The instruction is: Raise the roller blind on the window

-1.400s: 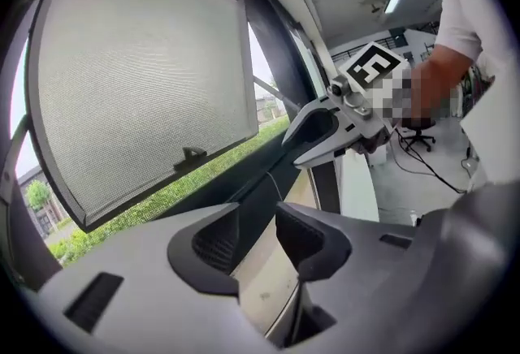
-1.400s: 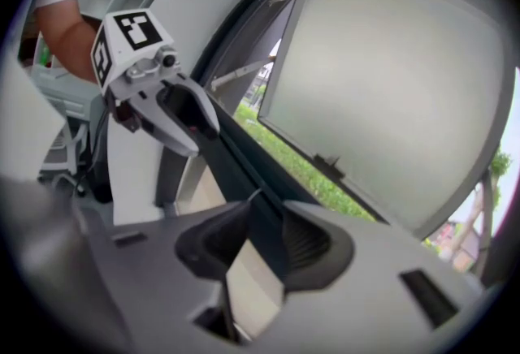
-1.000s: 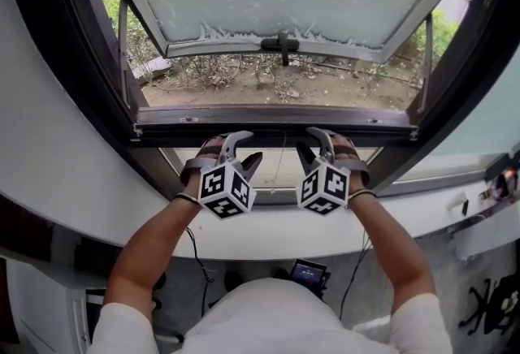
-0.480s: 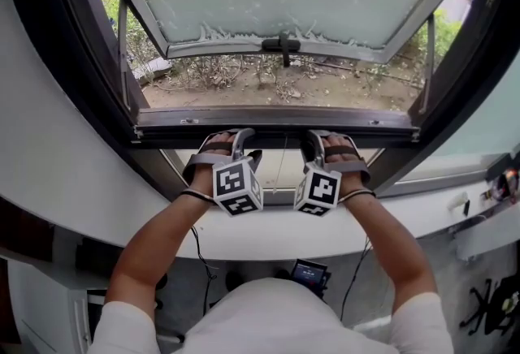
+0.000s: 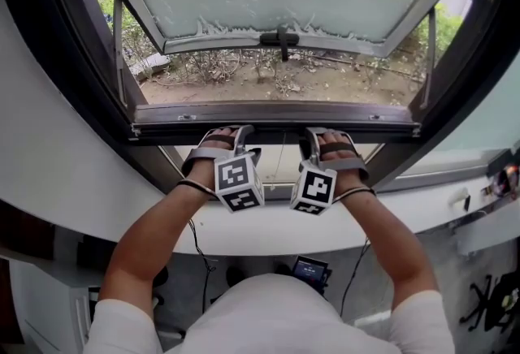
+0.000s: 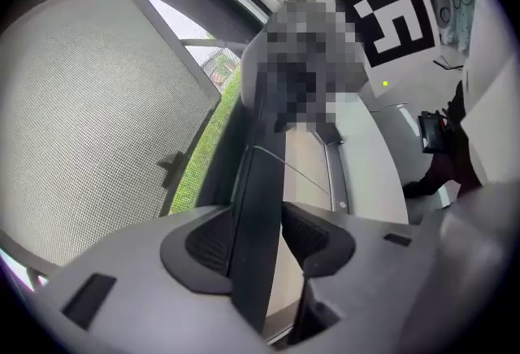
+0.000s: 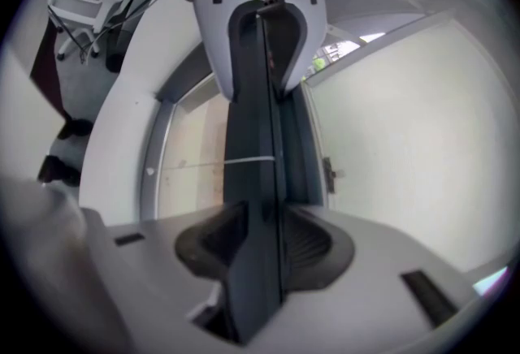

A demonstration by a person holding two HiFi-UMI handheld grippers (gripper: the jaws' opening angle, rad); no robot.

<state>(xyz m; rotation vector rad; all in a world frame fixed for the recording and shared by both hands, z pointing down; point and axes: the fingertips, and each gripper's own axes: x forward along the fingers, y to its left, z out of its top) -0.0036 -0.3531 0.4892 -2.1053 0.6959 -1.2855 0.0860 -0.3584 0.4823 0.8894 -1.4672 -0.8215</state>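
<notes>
Your left claw and right claw are each clamped on the blind's bottom bar, side by side.

White short sleeves at 7 and 5 o'clock. Grey straps. Left tongs and right tongs grey-bodied, with black ribbed pads and white, black-marked cubes.
</notes>
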